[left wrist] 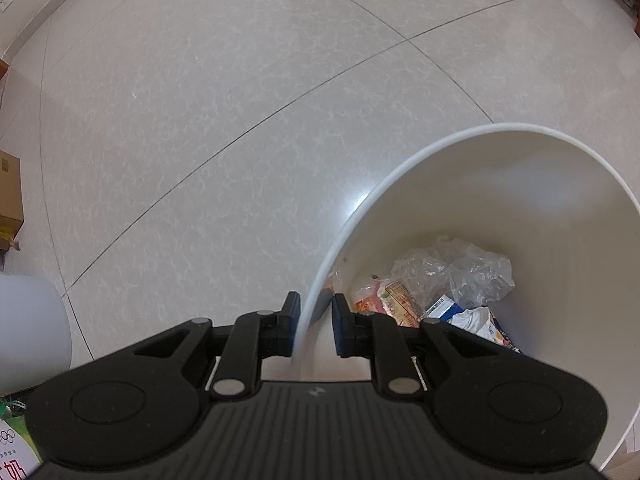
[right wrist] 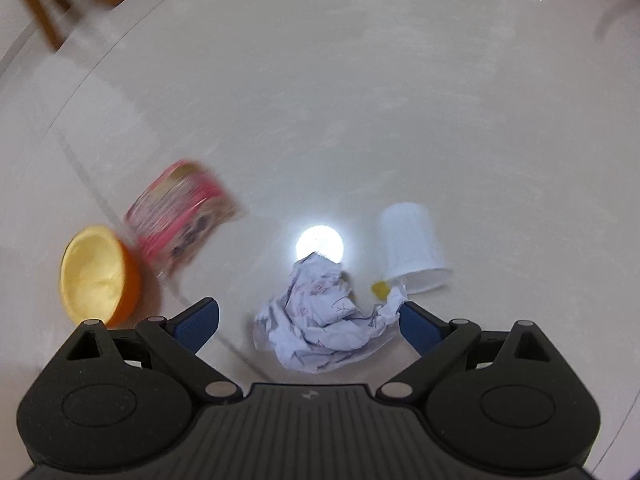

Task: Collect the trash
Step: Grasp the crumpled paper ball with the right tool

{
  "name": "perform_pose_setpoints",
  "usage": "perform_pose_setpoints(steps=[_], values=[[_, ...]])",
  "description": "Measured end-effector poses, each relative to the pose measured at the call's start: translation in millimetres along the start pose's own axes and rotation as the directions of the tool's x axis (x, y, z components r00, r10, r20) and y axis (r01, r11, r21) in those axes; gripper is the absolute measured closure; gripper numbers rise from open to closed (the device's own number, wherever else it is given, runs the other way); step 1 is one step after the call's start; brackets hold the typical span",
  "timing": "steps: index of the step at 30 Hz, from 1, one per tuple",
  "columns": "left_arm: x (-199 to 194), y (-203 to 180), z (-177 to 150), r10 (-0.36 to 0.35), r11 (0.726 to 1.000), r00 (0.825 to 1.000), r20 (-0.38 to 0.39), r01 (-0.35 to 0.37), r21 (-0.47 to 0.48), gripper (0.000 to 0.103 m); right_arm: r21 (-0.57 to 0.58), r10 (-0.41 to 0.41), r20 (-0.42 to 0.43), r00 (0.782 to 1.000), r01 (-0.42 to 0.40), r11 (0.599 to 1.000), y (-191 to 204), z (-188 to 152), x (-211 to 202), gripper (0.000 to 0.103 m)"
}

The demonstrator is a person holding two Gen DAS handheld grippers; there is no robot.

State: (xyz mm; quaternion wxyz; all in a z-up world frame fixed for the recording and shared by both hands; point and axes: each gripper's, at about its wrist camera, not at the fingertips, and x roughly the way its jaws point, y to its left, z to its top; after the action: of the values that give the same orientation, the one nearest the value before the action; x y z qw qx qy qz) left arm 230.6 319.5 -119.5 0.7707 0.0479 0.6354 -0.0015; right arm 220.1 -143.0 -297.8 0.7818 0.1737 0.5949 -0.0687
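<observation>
The step in hand looks to be the pickup of the crumpled paper (right wrist: 320,320), and doing it well is mostly a matter of centring. The right gripper (right wrist: 308,326) stands spread wide, pointing steeply down at the floor (right wrist: 360,100), with the wad lying between its two blue pads; the right-hand pad seems to be at or against a loose corner of the sheet, though I cannot tell whether it touches. Best to bring the pads down around the thick middle of the wad rather than that thin flap, then close firmly, since crushed paper gives and a light pinch could slip off.

Meanwhile the left gripper (left wrist: 316,326) is closed on the rim of the white bin (left wrist: 520,184), one pad outside the wall and one inside (a steady hold worth keeping, so the bin stays where the paper can be dropped). Wrappers and a clear plastic bag (left wrist: 456,272) already lie at its bottom.

The paper itself is white with reddish and dark scribbles, loosely balled with jutting folds. Near it lie a tipped white cup (right wrist: 412,248), a blurred pink tub (right wrist: 182,216) and an orange bowl (right wrist: 96,276), with a small yellow scrap (right wrist: 379,289) just beside the cup's mouth.
</observation>
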Motion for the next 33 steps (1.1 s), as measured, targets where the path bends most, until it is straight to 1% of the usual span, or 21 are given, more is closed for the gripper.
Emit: perform_pose_setpoints(steps=[2, 6, 9, 11, 14, 15, 16, 18, 21, 22, 23, 24, 25, 26, 28, 33], values=[[0, 0, 0, 0.0, 1.0, 1.0, 0.0, 0.0, -0.001, 0.088, -0.046, 0.001, -0.014, 1.0, -0.002, 0.999, 4, -4, 1, 0.004], [0, 0, 0, -0.001, 1.0, 1.0, 0.001, 0.001, -0.001, 0.088, -0.128, -0.068, 0.004, 0.998, 0.068, 0.989, 1, -19, -1, 0.004], [0, 0, 0, 0.0, 1.0, 1.0, 0.002, 0.0, 0.0, 0.088, -0.179, -0.099, -0.037, 0.994, 0.091, 0.98, -2, -29, 7, 0.004], [0, 0, 0, -0.001, 1.0, 1.0, 0.002, 0.001, 0.0, 0.088, -0.184, -0.103, -0.054, 0.993, 0.091, 0.979, -5, -32, 12, 0.0], [0, 0, 0, 0.001, 1.0, 1.0, 0.002, -0.001, 0.001, 0.088, -0.196, -0.114, -0.025, 0.993, 0.107, 0.975, -2, -36, 11, 0.0], [0, 0, 0, 0.0, 1.0, 1.0, 0.002, 0.0, 0.001, 0.088, -0.231, -0.134, -0.016, 0.991, 0.127, 0.965, 2, -38, 14, 0.0], [0, 0, 0, 0.0, 1.0, 1.0, 0.002, 0.0, 0.001, 0.088, -0.275, -0.128, 0.007, 0.992, 0.125, 0.953, 6, -40, 15, 0.0], [0, 0, 0, -0.001, 1.0, 1.0, 0.003, 0.001, -0.001, 0.088, -0.358, -0.084, 0.071, 0.994, 0.104, 0.928, 9, -46, 14, 0.0], [0, 0, 0, -0.002, 1.0, 1.0, 0.003, 0.002, 0.0, 0.088, -0.354, -0.097, 0.032, 0.995, 0.103, 0.93, 11, -39, 15, 0.0], [0, 0, 0, -0.002, 1.0, 1.0, 0.002, 0.002, -0.003, 0.088, -0.345, -0.104, 0.035, 0.994, 0.11, 0.932, 12, -37, 16, 0.0], [0, 1, 0, -0.002, 1.0, 1.0, 0.002, 0.002, -0.005, 0.088, -0.341, -0.121, 0.064, 0.991, 0.136, 0.93, 15, -34, 15, 0.0], [0, 0, 0, -0.002, 1.0, 1.0, 0.002, 0.002, -0.004, 0.088, -0.349, -0.148, 0.125, 0.981, 0.183, 0.919, 20, -30, 12, 0.0], [-1, 0, 0, -0.002, 1.0, 1.0, 0.002, 0.002, -0.004, 0.088, -0.358, -0.143, 0.168, 0.975, 0.196, 0.913, 23, -30, 10, 0.0], [-1, 0, 0, -0.002, 1.0, 1.0, 0.002, 0.002, -0.005, 0.088, -0.36, -0.118, 0.191, 0.974, 0.182, 0.915, 25, -29, 6, 0.0], [-1, 0, 0, -0.002, 1.0, 1.0, 0.002, 0.002, -0.005, 0.088, -0.344, -0.08, 0.183, 0.98, 0.14, 0.929, 28, -24, 5, 0.0], [-1, 1, 0, -0.004, 1.0, 1.0, 0.001, 0.004, -0.009, 0.088, -0.356, -0.056, 0.168, 0.984, 0.113, 0.928, 40, -12, 14, 0.0]])
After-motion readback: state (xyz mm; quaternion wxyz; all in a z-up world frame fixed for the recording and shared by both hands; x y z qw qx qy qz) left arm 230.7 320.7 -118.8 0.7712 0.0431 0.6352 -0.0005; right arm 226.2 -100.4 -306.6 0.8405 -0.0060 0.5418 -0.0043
